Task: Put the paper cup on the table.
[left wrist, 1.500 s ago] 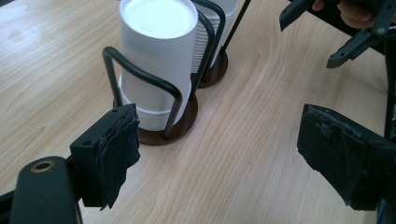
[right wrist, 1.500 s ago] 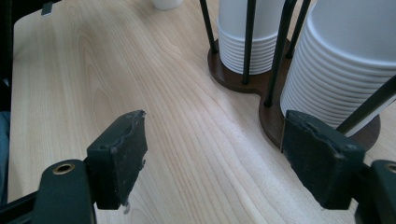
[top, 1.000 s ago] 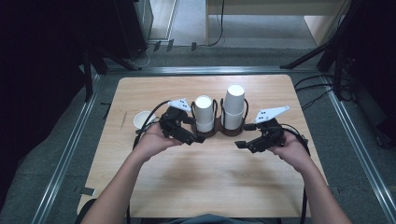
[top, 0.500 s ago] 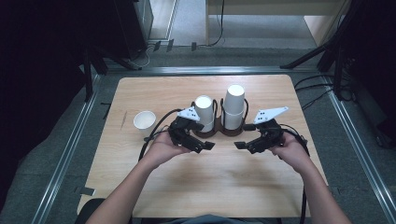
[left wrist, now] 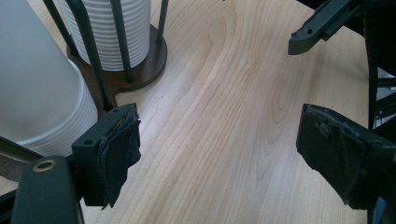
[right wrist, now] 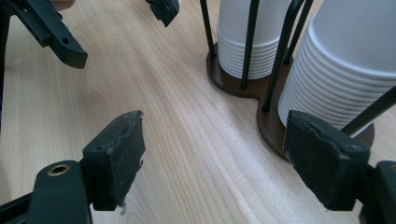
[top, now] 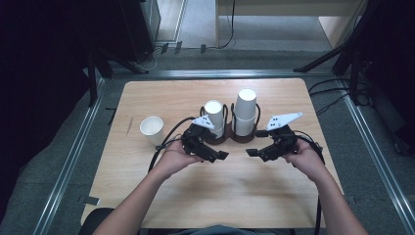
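Pulled back from the stacks (top: 230, 117), the left gripper (top: 221, 155) now idles open-jawed, leaving a cup (top: 151, 129) set aside; the right gripper (top: 250, 152) is empty and open too.

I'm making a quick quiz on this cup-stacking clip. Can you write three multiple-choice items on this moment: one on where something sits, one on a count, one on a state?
1. Where does the single upright paper cup stand?
A. on the table, left of the cup holder
B. inside the cup holder
C. between the right gripper's jaws

2. How many stacks of white cups does the wire cup holder hold?
A. one
B. two
C. four

3. How do the jaws of the left gripper stand?
A. shut on a cup
B. shut on nothing
C. open, with bare table between them

Answers: 1 A, the high view shows it apart on the wooden table, left of the holder. 2 B, two stacks stand side by side. 3 C, the left gripper view shows wood grain between its pads.
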The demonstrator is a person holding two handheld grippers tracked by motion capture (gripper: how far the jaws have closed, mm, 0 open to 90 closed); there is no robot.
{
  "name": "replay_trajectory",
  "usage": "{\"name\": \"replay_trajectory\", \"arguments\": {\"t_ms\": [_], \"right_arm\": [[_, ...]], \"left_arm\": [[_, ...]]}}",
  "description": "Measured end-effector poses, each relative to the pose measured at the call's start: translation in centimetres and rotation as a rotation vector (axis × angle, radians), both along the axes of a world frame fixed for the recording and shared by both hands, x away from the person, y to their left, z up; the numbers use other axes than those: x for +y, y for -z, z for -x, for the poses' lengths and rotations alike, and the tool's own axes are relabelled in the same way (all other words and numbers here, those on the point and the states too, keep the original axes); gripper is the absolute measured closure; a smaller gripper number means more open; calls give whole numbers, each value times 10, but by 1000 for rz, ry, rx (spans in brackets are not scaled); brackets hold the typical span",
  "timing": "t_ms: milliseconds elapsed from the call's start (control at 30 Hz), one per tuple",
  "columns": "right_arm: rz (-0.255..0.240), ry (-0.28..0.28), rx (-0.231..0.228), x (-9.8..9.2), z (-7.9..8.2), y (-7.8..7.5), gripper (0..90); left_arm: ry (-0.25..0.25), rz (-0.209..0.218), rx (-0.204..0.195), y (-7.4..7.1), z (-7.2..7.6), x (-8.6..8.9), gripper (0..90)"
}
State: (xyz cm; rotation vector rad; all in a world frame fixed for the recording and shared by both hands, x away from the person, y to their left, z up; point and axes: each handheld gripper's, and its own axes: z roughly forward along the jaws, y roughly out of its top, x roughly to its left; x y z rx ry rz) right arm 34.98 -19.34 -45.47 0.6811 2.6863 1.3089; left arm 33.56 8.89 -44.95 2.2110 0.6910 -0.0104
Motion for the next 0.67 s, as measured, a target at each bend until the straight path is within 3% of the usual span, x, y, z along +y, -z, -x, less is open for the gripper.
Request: {"name": "replay_trajectory", "arguments": {"t_ms": [667], "right_arm": [[8, -1, -9, -2, 2, 1, 207]], "left_arm": [[-2, -28, -23, 2, 0, -3, 138]]}}
